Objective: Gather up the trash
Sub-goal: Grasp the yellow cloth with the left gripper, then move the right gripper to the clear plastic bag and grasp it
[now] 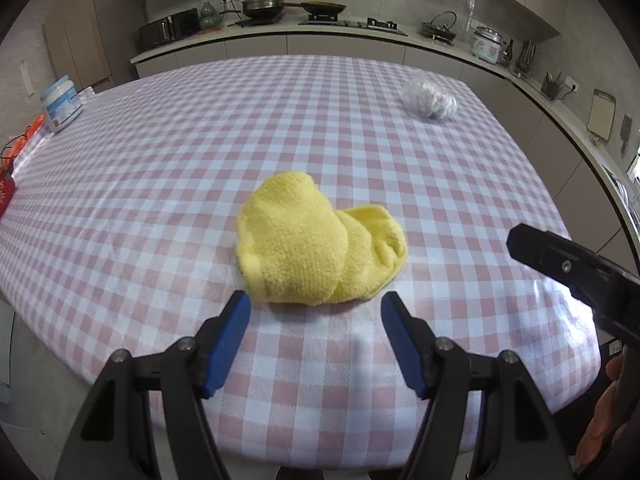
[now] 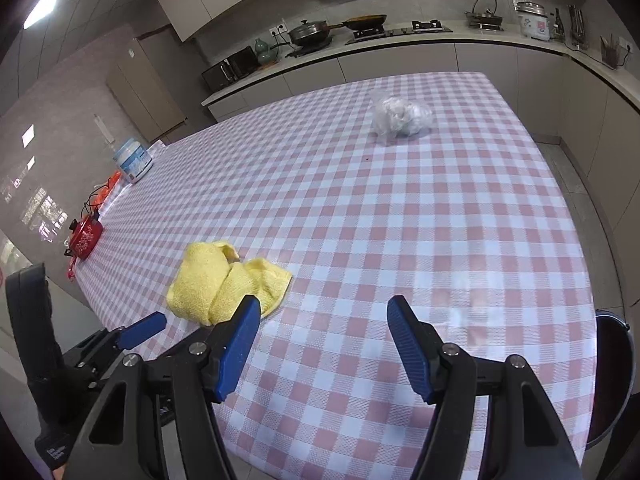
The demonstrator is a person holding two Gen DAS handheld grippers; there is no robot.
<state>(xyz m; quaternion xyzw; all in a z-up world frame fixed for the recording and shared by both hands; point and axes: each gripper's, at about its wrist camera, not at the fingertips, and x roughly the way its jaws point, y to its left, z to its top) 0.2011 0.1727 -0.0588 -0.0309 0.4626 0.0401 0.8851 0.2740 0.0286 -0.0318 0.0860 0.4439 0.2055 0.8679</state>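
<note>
A clear plastic bag stuffed with crumpled white trash [image 2: 401, 117] lies toward the far end of the table [image 2: 440, 240], which is covered in a pink-and-white checked cloth, well apart from both grippers. A bunched yellow towel [image 1: 320, 242] lies nearer, just ahead of the left gripper [image 1: 315, 305], whose blue-padded fingers [image 1: 228, 340] stand apart with nothing between them. The right gripper [image 2: 323, 307] hovers over bare tablecloth, jaws likewise spread and empty; the towel sits to its left.

At the table's left edge stands a white jar with a blue label [image 1: 62, 103]; its print is too small to read. Closer along that edge is a small red device [image 2: 84, 238] with white markings that cannot be made out. A white rice cooker [image 2: 532, 19] on the back counter bears a small illegible decal.
</note>
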